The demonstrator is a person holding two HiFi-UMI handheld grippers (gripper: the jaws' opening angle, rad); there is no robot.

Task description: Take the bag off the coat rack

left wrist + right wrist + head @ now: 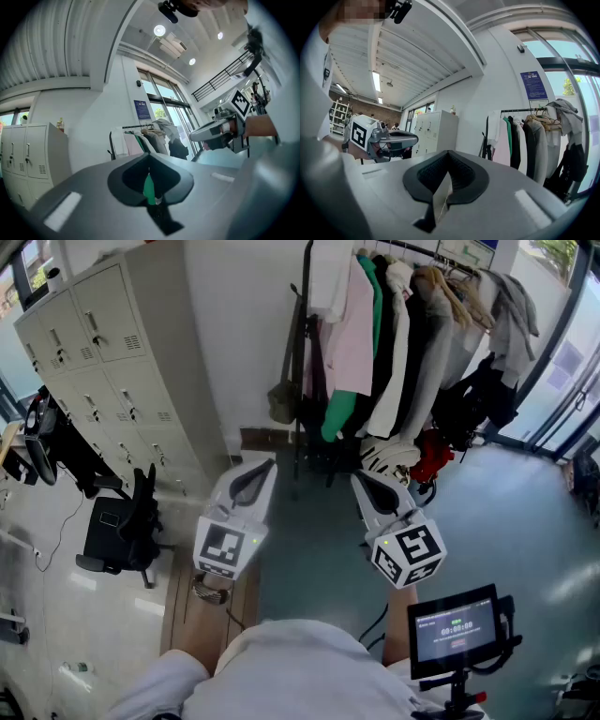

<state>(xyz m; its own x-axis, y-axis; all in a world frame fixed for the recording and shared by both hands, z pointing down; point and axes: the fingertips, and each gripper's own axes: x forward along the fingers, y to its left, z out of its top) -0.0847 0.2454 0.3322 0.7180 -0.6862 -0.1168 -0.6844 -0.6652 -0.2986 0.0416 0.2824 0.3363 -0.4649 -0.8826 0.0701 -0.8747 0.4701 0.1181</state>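
Note:
A drab olive bag hangs by a dark strap at the left end of the coat rack, beside a row of hung clothes. My left gripper and right gripper are held side by side in front of the rack, well short of the bag. Both have their jaws shut with nothing between them. In the left gripper view the closed left gripper points at the rack from a distance. In the right gripper view the closed right gripper faces the rack at the right.
Grey lockers line the wall left of the rack. A black office chair stands at the left. A small monitor on a stand sits at the lower right. A white helmet and a red item lie under the clothes.

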